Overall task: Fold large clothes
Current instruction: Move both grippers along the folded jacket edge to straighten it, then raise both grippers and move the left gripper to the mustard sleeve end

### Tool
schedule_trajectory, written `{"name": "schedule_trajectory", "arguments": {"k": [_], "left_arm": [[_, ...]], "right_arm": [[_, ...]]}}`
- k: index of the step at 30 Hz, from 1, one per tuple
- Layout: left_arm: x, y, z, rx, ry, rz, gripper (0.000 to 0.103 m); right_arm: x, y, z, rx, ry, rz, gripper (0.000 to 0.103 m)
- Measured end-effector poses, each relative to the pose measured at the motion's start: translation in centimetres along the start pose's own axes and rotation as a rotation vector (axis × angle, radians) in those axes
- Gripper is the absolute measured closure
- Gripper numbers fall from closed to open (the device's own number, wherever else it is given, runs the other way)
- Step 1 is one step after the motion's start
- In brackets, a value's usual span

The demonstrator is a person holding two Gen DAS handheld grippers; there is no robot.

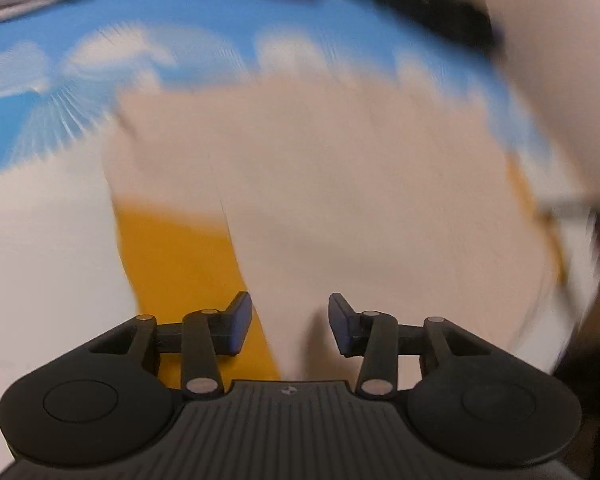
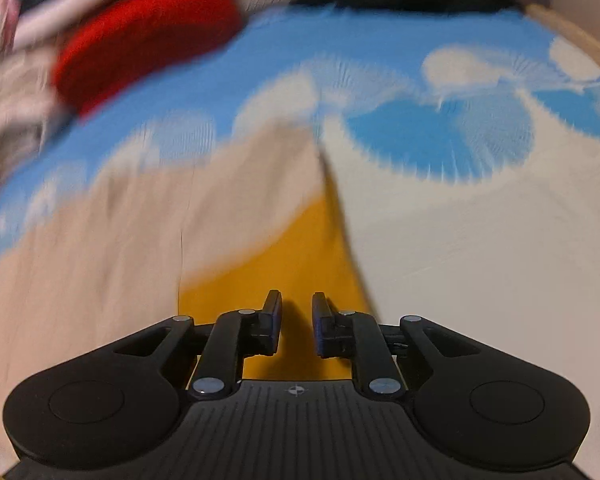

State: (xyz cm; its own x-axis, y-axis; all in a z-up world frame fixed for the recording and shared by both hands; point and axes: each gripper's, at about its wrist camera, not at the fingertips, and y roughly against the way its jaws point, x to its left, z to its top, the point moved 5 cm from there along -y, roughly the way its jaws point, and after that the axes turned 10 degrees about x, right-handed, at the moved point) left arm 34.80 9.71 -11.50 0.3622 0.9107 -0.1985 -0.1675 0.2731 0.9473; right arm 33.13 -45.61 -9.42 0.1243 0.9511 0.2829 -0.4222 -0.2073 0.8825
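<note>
Beige garment [image 1: 320, 184] spread over yellow cloth [image 2: 296, 264] on blue-and-white sheet [image 2: 440, 140], left gripper [image 1: 290, 326] fingers parted, nothing held, right gripper [image 2: 297, 324] fingers narrowly apart, empty

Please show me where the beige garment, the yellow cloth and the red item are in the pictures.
beige garment [image 1: 340, 184]: left wrist view, middle of its flat panel.
yellow cloth [image 2: 292, 256]: right wrist view, bare part before the fingers.
red item [image 2: 148, 36]: right wrist view, its middle; blurred.
</note>
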Motion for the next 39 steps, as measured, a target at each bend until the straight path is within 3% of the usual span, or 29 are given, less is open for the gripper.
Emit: {"name": "schedule_trajectory", "arguments": {"k": [2, 3, 6, 10, 13, 16, 18, 21, 23, 26, 30, 39], "left_arm": [[-0.3, -1.5, -2.0, 0.076, -0.065, 0.11, 0.055], [-0.2, -1.3, -2.4, 0.071, -0.05, 0.117, 0.054], [0.8, 1.3, -2.6, 0.018, 0.068, 0.2, 0.055], [0.0, 6.7, -3.5, -0.122, 0.14, 0.326, 0.055], [-2.1, 11.6, -4.6, -0.302, 0.176, 0.331, 0.054], [-5.1, 14.7, -6.6, -0.44, 0.199, 0.295, 0.054], [-6.8, 15.1, -7.1, -0.487, 0.215, 0.275, 0.054], [-9.3, 13.7, -8.9, -0.53, 0.251, 0.225, 0.054], [-11.0, 11.7, -10.2, -0.532, 0.267, 0.219, 0.054], [-12.2, 7.5, -10.7, -0.401, 0.265, 0.251, 0.063], [-13.5, 6.8, -9.9, -0.414, 0.201, 0.283, 0.063], [-11.9, 6.2, -9.2, -0.402, 0.261, 0.257, 0.063]], "right_arm": [[0.3, -1.1, -2.7, 0.097, 0.052, -0.063, 0.087], [0.5, -1.3, -3.8, 0.115, 0.073, -0.081, 0.087], [0.0, -0.4, -6.2, 0.132, 0.099, -0.1, 0.09], [-0.5, 1.9, -8.5, 0.143, 0.146, -0.246, 0.089], [0.7, 7.2, -8.2, -0.07, 0.18, -0.304, 0.089], [2.9, 14.9, -8.2, -0.371, 0.118, -0.207, 0.089], [4.5, 19.6, -9.5, -0.566, 0.097, -0.118, 0.084], [6.8, 22.8, -12.4, -0.699, 0.076, -0.034, 0.079], [7.9, 22.2, -14.4, -0.709, 0.054, 0.008, 0.079], [9.8, 18.7, -16.3, -0.6, 0.062, -0.029, 0.079], [12.6, 18.2, -16.5, -0.641, 0.14, -0.023, 0.079], [14.6, 14.9, -16.1, -0.524, 0.137, -0.038, 0.079]]}}
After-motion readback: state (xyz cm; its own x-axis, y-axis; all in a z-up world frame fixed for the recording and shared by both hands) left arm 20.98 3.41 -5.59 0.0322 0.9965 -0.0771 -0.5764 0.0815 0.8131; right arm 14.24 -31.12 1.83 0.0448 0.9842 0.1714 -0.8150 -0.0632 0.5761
